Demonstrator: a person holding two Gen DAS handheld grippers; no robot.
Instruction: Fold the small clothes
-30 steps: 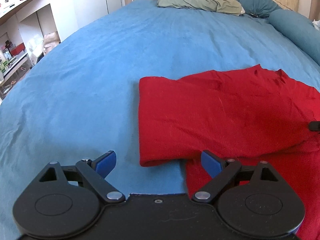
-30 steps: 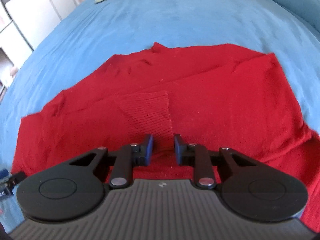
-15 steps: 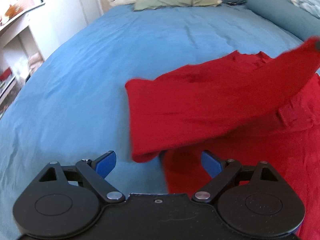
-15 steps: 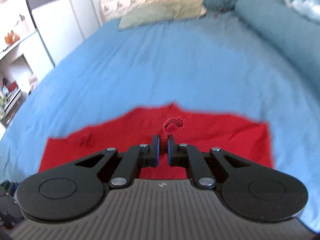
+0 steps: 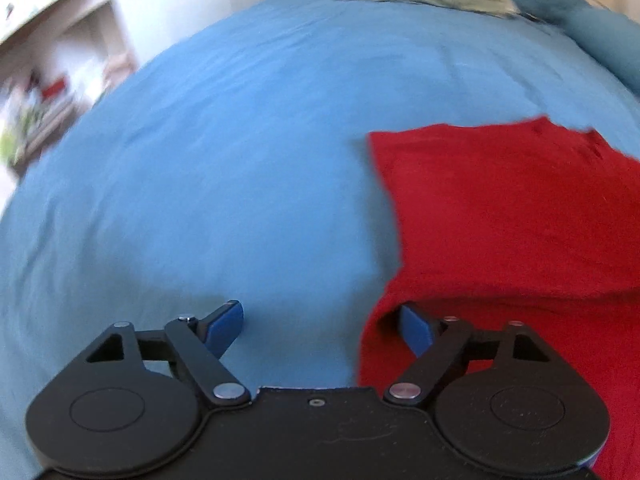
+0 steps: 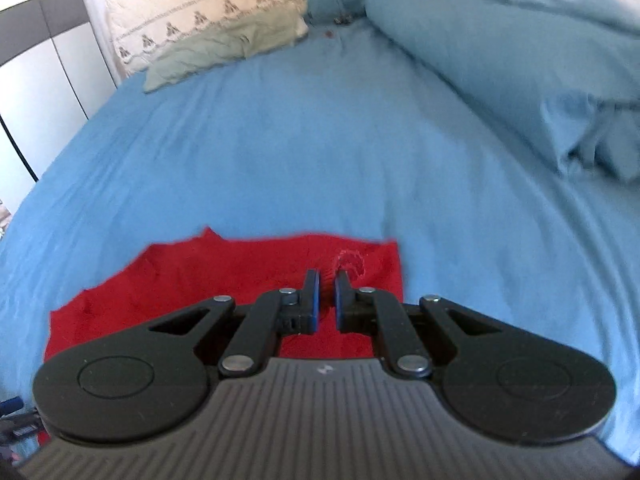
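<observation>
A red knit garment (image 5: 516, 220) lies partly folded on the blue bed sheet (image 5: 220, 180), filling the right half of the left wrist view. My left gripper (image 5: 324, 328) is open and low over the sheet; its right fingertip (image 5: 416, 330) is at the garment's lower left edge. In the right wrist view my right gripper (image 6: 326, 300) is shut on a bunched bit of the red garment (image 6: 224, 276), which spreads out below and to the left of it.
Pillows (image 6: 224, 44) lie at the head of the bed. A rolled blue duvet (image 6: 520, 64) runs along the right side. White shelves (image 5: 52, 76) stand to the left of the bed. A white wardrobe (image 6: 40, 64) is at the far left.
My right gripper closed on the garment, lifted it and carried it toward the bed's head. The fold has come down flat. My left gripper shifted left, still open.
</observation>
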